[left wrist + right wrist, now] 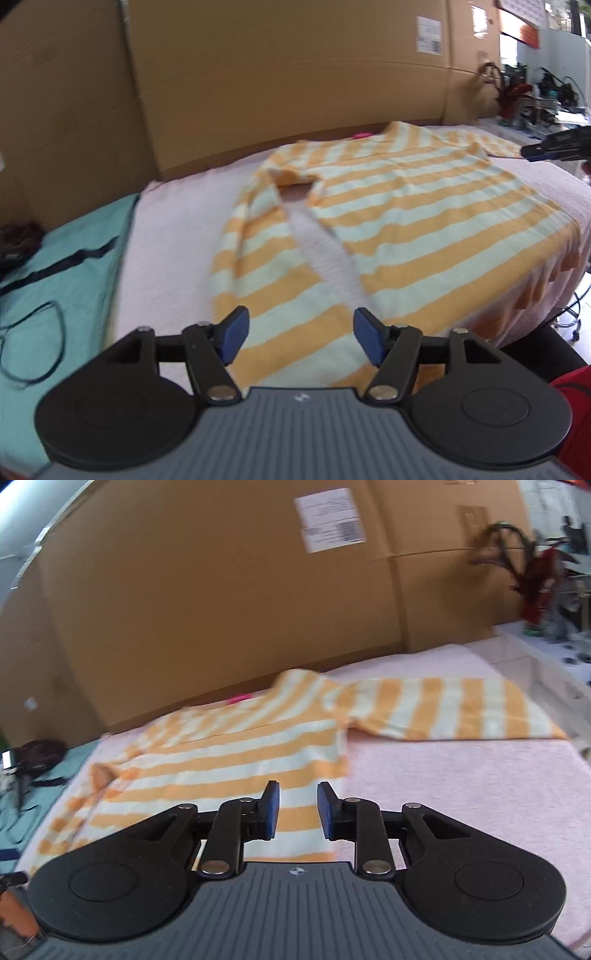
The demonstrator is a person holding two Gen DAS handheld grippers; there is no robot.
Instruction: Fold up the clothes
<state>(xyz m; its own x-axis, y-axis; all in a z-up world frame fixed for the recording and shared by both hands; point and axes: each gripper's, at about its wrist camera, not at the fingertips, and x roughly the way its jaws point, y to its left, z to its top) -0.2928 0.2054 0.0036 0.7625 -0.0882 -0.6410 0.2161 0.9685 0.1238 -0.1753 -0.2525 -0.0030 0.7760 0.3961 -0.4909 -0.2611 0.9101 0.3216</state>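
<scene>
Currently, two grippers are being held over one striped shirt (406,221): the left gripper (301,338) is standing wide apart and empty, and the right gripper (298,809) is standing narrowly parted, nothing pinched. One shirt is lying spread on a pink blanket (461,786), one sleeve (461,709) stretched aside. Cardboard boxes (221,590) are standing behind; a teal cloth (66,273) is lying beside.

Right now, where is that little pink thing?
In the left wrist view the pink object peeks out behind the striped shirt's far edge, against the cardboard boxes.
</scene>
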